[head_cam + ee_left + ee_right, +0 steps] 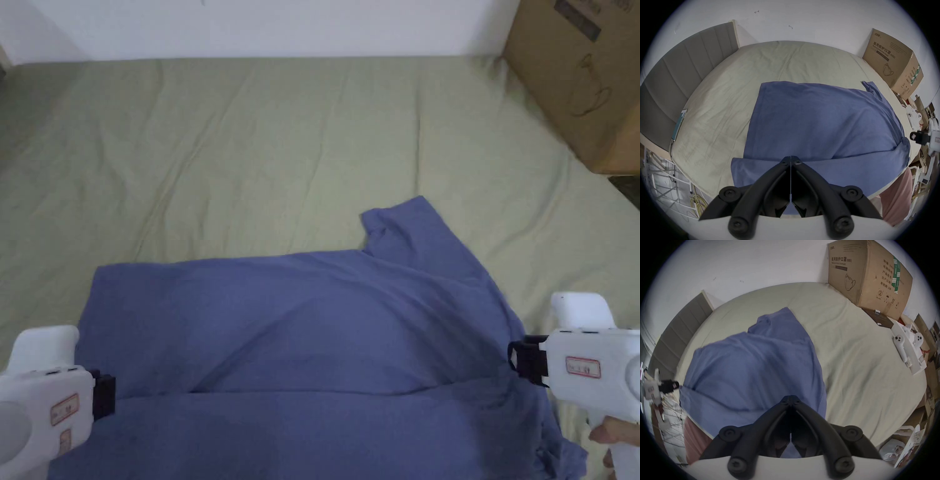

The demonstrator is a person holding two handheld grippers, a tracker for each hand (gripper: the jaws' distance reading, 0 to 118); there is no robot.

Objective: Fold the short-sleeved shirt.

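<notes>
Blue cotton shirt [312, 325]: I am folding it over.
Left gripper [791, 160]: pinching the fold.
Right gripper [790, 398]: pinching too.
Tip: I am keeping both level.

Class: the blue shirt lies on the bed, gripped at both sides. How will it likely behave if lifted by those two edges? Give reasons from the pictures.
The blue shirt will probably sag in the middle: it already billows and creases between the left gripper and right gripper. It looks thin and light, so it should lift easily. Its free sleeve will likely flop.
</notes>
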